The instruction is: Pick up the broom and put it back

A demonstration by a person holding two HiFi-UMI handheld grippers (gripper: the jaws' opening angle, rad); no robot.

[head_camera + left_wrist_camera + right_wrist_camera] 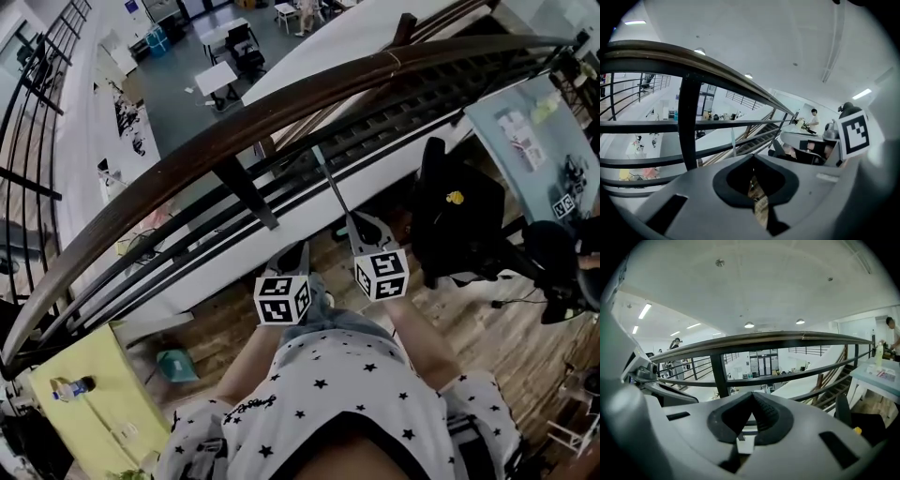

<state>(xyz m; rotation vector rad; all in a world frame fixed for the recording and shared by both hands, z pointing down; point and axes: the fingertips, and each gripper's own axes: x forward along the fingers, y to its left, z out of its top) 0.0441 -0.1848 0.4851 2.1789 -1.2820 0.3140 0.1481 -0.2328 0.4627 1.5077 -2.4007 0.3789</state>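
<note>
The person is standing at the railing (234,141), holding both tools out toward it. The right tool (364,231) is closed on nothing, its jaws meeting at the tips with only air between them. The left tool (294,253) is sitting just beside it, shut and empty too. The broom (330,184) is leaning against the railing directly ahead of the right tool, its thin pale handle rising away from that tool's tip. I cannot tell whether they are touching.

Glossy dark wooden handrail (281,108)
</note>
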